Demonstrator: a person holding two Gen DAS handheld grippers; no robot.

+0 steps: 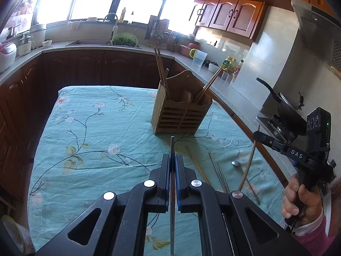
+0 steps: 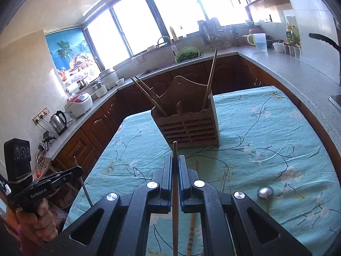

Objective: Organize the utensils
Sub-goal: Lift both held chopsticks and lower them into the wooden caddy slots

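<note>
A wooden slatted utensil holder stands on the table with chopsticks leaning out of it. My left gripper is shut on a metal chopstick, held above the cloth short of the holder. My right gripper is shut on a wooden chopstick, also short of the holder; it shows at the right of the left wrist view. On the cloth lie a wooden chopstick, metal chopsticks and a metal spoon.
The table has a teal floral cloth. Kitchen counters run around it, with a sink, a green colander, rice cookers, a kettle and a black pan on the stove.
</note>
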